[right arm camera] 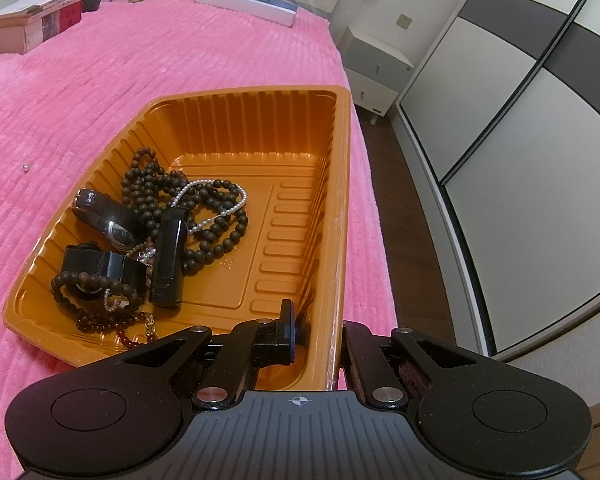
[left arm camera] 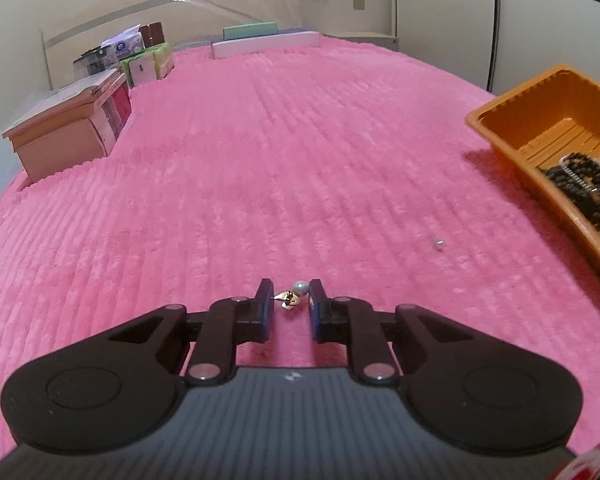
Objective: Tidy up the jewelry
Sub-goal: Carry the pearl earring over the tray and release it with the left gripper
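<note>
One earring (left arm camera: 291, 295) lies on the blanket (left arm camera: 260, 160) between the left gripper (left arm camera: 291, 300)'s narrowed, untouching jaws, while the right gripper (right arm camera: 316, 334) clamps the tray (right arm camera: 338, 208) wall.

A bed under a ribbed pink blanket (left arm camera: 300, 152) carries an orange tray (right arm camera: 340, 184), a pearl earring (left arm camera: 294, 294), a small loose pearl (left arm camera: 438, 243), and boxes (left arm camera: 68, 124) along its far edges.
</note>
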{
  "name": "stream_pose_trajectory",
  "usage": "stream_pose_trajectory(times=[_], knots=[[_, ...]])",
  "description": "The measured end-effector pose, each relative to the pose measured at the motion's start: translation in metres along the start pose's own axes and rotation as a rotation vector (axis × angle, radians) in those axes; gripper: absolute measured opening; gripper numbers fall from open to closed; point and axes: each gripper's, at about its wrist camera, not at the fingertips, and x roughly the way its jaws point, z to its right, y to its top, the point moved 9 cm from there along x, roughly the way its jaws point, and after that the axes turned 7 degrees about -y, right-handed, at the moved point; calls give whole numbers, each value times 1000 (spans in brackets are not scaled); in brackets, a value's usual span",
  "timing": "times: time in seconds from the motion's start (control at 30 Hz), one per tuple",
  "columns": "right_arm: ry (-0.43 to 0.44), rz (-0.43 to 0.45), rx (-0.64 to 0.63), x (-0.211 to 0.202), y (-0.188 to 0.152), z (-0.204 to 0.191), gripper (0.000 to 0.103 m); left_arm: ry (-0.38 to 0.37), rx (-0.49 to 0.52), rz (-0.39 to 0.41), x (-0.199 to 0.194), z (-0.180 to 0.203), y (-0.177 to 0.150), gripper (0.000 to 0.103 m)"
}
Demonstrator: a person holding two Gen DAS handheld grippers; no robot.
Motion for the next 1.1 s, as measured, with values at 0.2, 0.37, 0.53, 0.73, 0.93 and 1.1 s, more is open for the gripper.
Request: stream_pose_trajectory(times=[0.2, 0.37, 0.53, 0.73, 0.93, 1.1], knots=[[-1, 0, -1, -1, 0, 0, 5, -92, 28, 39, -22, 39, 20, 16], [0, 1, -2, -1, 1, 0, 5, -224, 72, 74, -34, 93, 43, 16], [0, 2, -2, -1, 1, 0, 5, -344, 120, 102, -42, 148, 64, 16], [2, 5, -4, -4, 2, -1, 5, -480, 222, 116, -47, 211, 78, 16], [3, 6, -2, -4, 1, 0, 5, -537, 307, 98, -43, 252, 77, 16], [5, 6, -1, -4, 1, 0, 5, -555, 325, 78, -37, 262, 74, 16]])
